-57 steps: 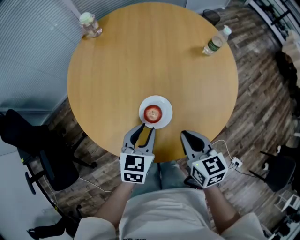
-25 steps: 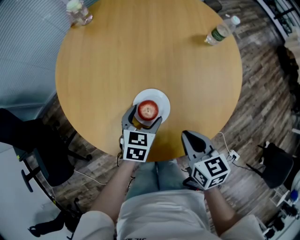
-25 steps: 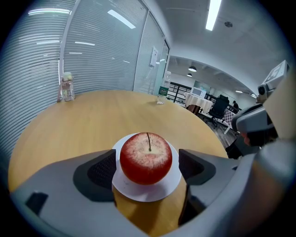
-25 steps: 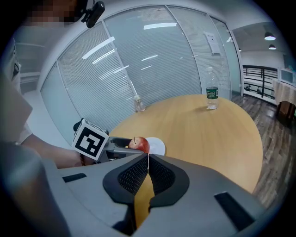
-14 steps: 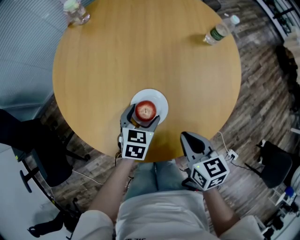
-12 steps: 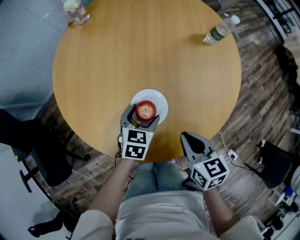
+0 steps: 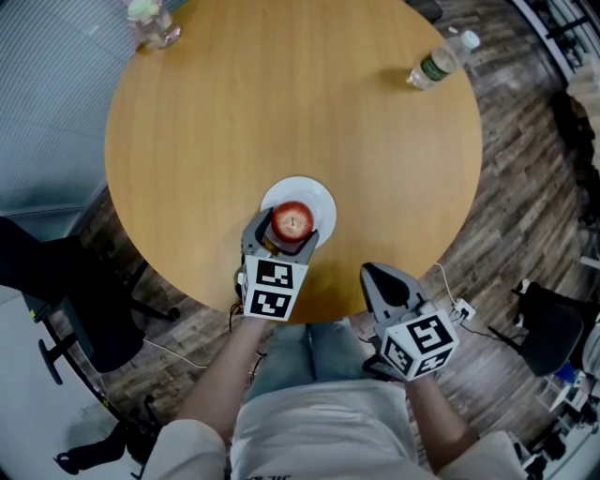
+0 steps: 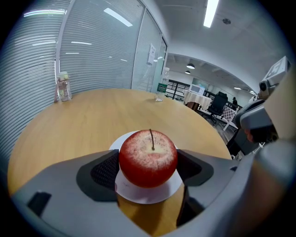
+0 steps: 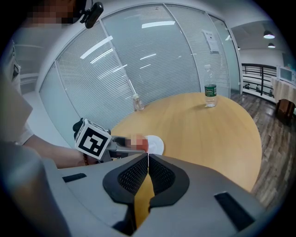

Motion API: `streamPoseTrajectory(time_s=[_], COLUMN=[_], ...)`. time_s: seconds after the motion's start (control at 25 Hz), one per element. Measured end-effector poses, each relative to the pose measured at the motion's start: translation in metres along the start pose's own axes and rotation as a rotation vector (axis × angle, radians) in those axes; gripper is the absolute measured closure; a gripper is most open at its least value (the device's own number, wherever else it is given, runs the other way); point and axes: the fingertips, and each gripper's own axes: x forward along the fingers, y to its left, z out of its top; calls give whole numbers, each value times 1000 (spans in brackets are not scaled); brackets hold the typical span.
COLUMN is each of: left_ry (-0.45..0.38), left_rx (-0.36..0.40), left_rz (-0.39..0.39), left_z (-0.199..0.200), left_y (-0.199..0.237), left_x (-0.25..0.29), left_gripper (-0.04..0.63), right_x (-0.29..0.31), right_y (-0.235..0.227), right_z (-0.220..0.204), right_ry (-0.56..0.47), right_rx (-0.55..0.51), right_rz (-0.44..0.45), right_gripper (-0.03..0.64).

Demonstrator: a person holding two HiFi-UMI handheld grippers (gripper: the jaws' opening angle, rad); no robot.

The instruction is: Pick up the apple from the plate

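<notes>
The apple sits on the white plate, near the edge of the round table that is close to the person. The left gripper points down at it, and its jaws are on both sides of the apple. The jaws are wide, and they have just been closing. In the left gripper view the dark pads touch the red apple on its left and right sides, and the apple is on the plate, stem up. The right gripper is just past the table edge, over the person's lap, well apart from the plate. Its jaws are shut tight with nothing in them. A bottle stands at the far right of the table, and a jar stands at the far left
</notes>
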Motion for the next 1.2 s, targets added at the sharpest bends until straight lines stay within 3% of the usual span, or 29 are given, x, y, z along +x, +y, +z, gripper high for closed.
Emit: streamPoseTrajectory(time_s=[0.48, 1.2], left_ry=[-34, -119], left_rx=[8, 16], left_rz=[-9, 2], left_z=[10, 30], left_y=[-9, -34], left_x=[-23, -101], left_gripper=[210, 210], right_x=[-7, -40], right_y=[5, 32], right_z=[4, 19], right_ry=[-21, -62], right_rx=[-5, -82], right_rz=[-5, 42], right_gripper=[584, 584])
